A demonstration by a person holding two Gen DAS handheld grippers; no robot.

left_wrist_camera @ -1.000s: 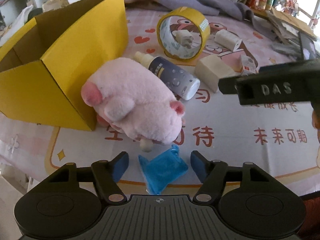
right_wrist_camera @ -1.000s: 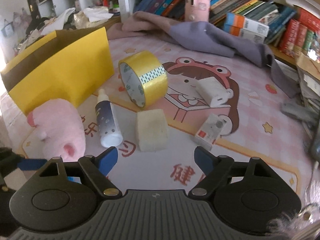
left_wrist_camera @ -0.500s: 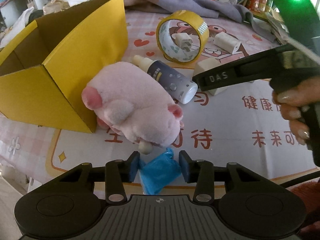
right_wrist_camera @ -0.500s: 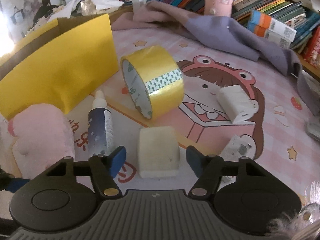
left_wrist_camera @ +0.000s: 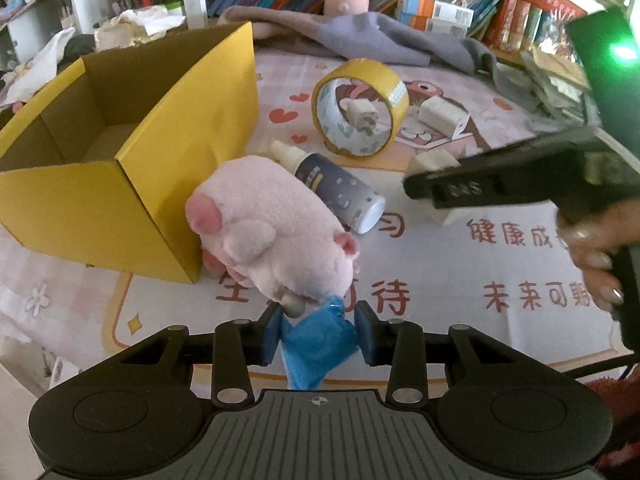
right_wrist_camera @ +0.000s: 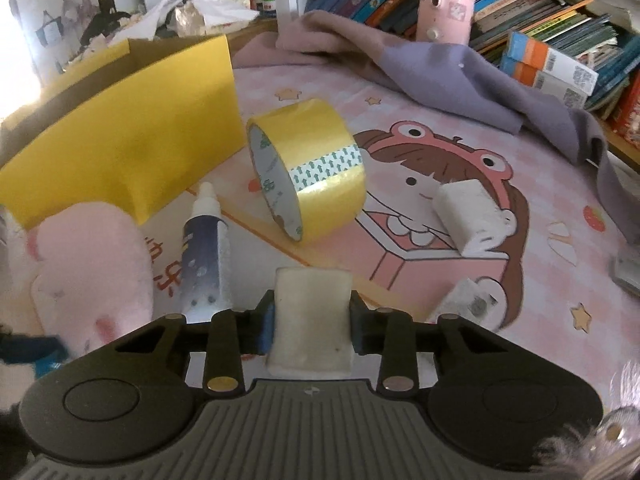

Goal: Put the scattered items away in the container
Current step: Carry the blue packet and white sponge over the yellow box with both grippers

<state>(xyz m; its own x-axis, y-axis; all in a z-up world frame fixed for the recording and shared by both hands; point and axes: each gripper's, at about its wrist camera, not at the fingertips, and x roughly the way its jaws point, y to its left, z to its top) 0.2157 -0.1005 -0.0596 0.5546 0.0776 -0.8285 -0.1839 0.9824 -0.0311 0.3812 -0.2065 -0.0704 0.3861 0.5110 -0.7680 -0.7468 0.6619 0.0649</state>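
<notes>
- Early going here: the yellow box (left_wrist_camera: 132, 152) sits open with a bare cardboard floor in the part we can see, so by my read nothing is tidied yet.
- Left gripper (left_wrist_camera: 318, 330) has just been closing, and its blue pads now pinch the crumpled blue bag (left_wrist_camera: 318, 340), which lies at the near mat edge, 6 o'clock of the plush pig (left_wrist_camera: 276, 232).
- Right gripper (right_wrist_camera: 312, 320) has likewise just been closing; its pads press both sides of the pale sponge block (right_wrist_camera: 310, 316), and the flanks bow in under the squeeze.
- The sponge looks soft and off-white with a small speck on its top face, sitting 5 o'clock of the tape roll (right_wrist_camera: 312, 184).
- Left to go, I'd judge: both grabbed pieces need carrying to the box at 10 o'clock, then the pig leaning on the box wall, the spray bottle (left_wrist_camera: 332, 184) on its side, the tape standing on edge, the white charger (right_wrist_camera: 470, 216) and a small white packet (right_wrist_camera: 472, 304).
</notes>
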